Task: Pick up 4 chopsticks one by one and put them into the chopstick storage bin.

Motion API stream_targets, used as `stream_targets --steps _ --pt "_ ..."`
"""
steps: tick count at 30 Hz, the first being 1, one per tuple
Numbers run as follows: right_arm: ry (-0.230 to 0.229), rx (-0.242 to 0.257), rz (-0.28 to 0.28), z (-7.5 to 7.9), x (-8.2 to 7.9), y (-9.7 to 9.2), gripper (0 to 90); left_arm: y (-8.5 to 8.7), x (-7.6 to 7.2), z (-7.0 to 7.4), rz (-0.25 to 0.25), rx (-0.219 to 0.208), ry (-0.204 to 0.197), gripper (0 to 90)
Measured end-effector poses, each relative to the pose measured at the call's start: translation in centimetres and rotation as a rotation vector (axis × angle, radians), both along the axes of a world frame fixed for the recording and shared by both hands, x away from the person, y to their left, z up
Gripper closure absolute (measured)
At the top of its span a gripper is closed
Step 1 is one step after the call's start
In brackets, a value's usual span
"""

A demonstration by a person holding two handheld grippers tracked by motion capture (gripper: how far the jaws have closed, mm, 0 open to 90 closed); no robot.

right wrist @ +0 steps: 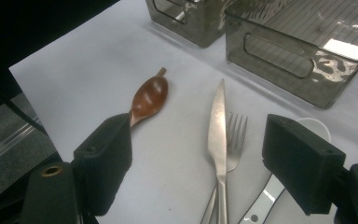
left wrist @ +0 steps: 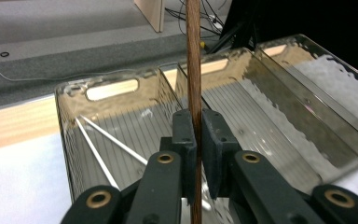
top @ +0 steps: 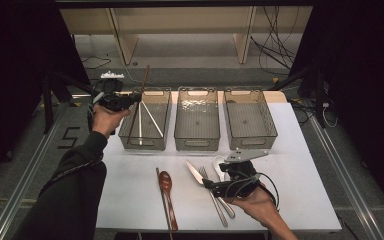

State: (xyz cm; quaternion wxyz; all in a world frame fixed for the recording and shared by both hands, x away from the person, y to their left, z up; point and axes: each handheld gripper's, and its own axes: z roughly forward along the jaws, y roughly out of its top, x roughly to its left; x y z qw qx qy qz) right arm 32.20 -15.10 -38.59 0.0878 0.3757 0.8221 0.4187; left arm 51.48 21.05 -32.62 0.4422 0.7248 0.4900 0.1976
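My left gripper is held over the left edge of the left clear bin. It is shut on a brown wooden chopstick that stands almost upright, its lower end down in that bin. In the left gripper view the chopstick runs between the closed pads of the left gripper. Two white chopsticks lie in the bin. My right gripper is open, low over a knife, a fork and a white spoon, with nothing held.
A middle bin and a right bin stand beside the left one. A brown wooden spoon and another brown chopstick lie at the table's front. Floor rails and cables surround the table.
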Motion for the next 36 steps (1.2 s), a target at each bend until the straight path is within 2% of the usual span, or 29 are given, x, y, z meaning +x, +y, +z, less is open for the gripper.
stream_targets --steps 7,15,18,23,28,36 --pt "0.000 0.001 0.003 -0.1 0.0 -0.1 25.1 0.4 2.2 -0.6 0.032 0.017 0.007 83.7" --pt "0.002 0.000 0.008 -0.1 0.0 0.0 25.1 0.6 3.6 -0.5 0.058 0.024 -0.017 83.7" --pt "0.002 -0.001 0.007 -0.1 0.0 -0.1 25.1 0.6 4.0 -1.0 0.068 0.024 -0.019 83.6" --pt "0.003 0.003 0.013 -0.1 0.0 -0.1 25.1 0.4 4.4 -2.0 0.071 0.041 -0.015 83.6" --pt "0.004 0.003 0.014 -0.1 0.0 0.0 25.1 0.6 4.5 -3.0 0.083 0.035 0.000 83.5" --pt "0.002 -0.001 0.016 -0.2 0.0 0.0 25.1 0.5 4.4 -3.7 0.084 0.043 0.003 83.1"
